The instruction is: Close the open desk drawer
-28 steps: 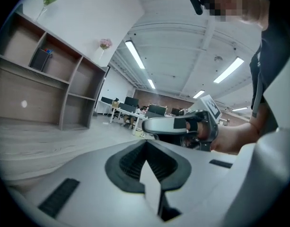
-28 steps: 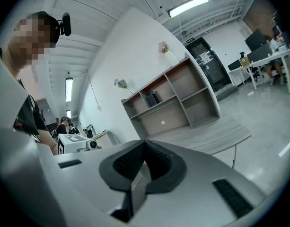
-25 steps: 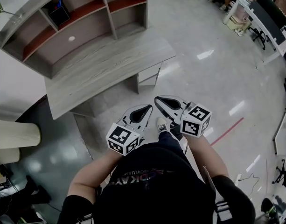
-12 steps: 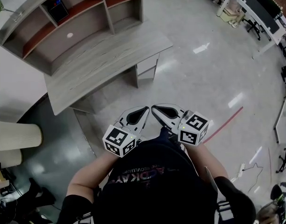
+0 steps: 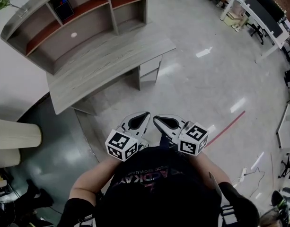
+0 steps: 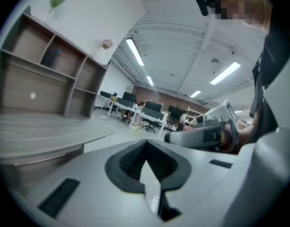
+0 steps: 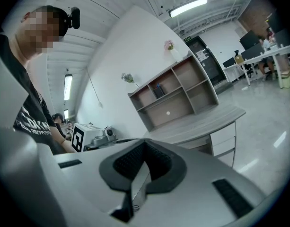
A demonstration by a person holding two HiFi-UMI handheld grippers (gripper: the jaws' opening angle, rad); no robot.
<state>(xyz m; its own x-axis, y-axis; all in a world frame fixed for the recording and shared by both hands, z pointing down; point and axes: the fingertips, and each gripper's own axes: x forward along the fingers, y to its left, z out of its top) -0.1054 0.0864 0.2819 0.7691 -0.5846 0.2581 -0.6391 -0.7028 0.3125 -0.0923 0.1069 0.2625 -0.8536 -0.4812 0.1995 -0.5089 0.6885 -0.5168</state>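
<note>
A grey wooden desk [image 5: 104, 63] with a shelf unit on top stands at the upper left of the head view. Its pale drawer fronts [image 5: 150, 70] are at the desk's right end, also seen in the right gripper view [image 7: 224, 139]; how far any drawer stands out I cannot tell. My left gripper [image 5: 144, 114] and right gripper [image 5: 157, 119] are held side by side close to the person's body, well short of the desk. Both are shut with nothing between the jaws [image 6: 145, 144] [image 7: 145, 144].
Glossy grey floor [image 5: 197, 84] lies between me and the desk. A cream cylinder [image 5: 14, 134] stands at the left. Office desks and chairs [image 5: 258, 13] line the upper right. A red floor line [image 5: 227, 126] and a loose cable [image 5: 251, 174] are at the right.
Both grippers have drawn back toward the person's body, the right one more. The shoe seen between them earlier is hidden now. Jaws stay shut.
</note>
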